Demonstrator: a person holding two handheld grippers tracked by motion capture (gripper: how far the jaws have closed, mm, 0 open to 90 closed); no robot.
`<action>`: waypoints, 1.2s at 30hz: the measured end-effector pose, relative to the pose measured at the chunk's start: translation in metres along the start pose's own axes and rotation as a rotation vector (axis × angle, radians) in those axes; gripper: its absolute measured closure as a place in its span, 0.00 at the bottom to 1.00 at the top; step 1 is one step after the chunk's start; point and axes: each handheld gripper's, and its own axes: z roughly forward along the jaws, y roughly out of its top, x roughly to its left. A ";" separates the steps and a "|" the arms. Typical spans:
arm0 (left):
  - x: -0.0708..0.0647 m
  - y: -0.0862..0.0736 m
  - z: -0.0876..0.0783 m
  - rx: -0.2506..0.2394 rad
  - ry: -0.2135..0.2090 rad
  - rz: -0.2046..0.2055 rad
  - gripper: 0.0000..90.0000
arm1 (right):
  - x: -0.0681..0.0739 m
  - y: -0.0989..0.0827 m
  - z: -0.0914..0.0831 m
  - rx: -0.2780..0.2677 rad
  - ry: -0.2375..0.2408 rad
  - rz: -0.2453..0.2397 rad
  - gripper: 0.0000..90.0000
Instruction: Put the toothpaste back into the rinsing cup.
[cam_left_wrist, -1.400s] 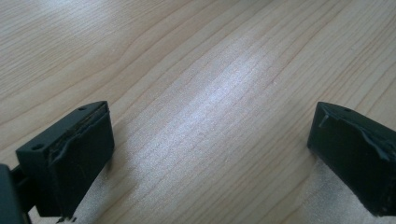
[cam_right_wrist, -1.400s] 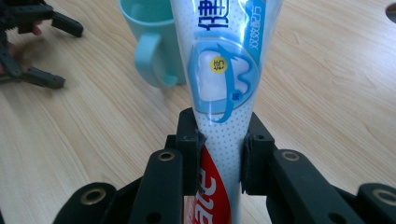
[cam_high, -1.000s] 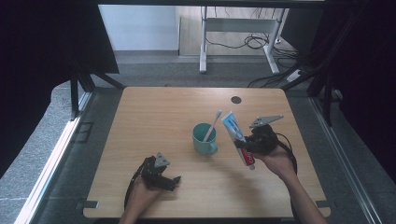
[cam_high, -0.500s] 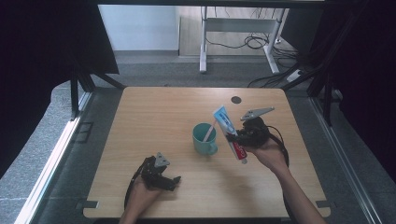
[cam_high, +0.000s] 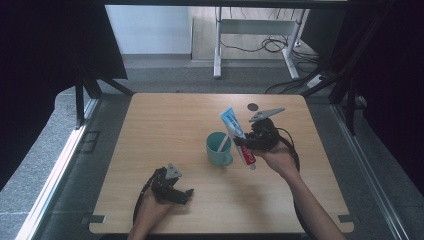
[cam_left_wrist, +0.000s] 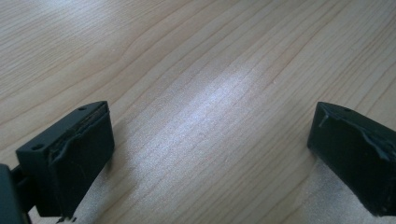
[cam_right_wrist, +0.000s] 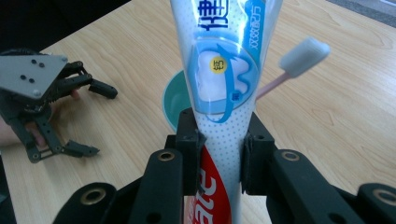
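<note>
A toothpaste tube, blue and white above and red below, is held tilted in the air just right of a teal mug; my right gripper is shut on its middle. In the right gripper view the pads press the tube on both sides, with the mug behind it. A pink toothbrush with a white head leans out of the mug. My left gripper rests open on the wooden table near the front edge, nothing between its fingers.
A small dark round spot marks the table's far right part. Bare wood lies on the far and left sides of the table. Beyond the table are a desk frame and cables on the floor.
My right gripper has carried the toothpaste tube leftward and slightly up, from beside the mug's right to nearly over its rim. The left gripper has stayed put.
</note>
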 end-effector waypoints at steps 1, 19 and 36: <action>0.000 0.000 0.000 0.000 0.000 0.000 0.00 | 0.000 0.002 0.001 0.001 -0.001 -0.001 0.81; 0.000 0.000 0.000 0.000 0.000 0.001 0.01 | -0.001 0.025 0.013 -0.004 -0.012 0.000 0.81; 0.000 0.000 0.000 0.000 -0.002 0.001 0.01 | 0.001 0.049 0.031 0.006 -0.016 0.000 0.81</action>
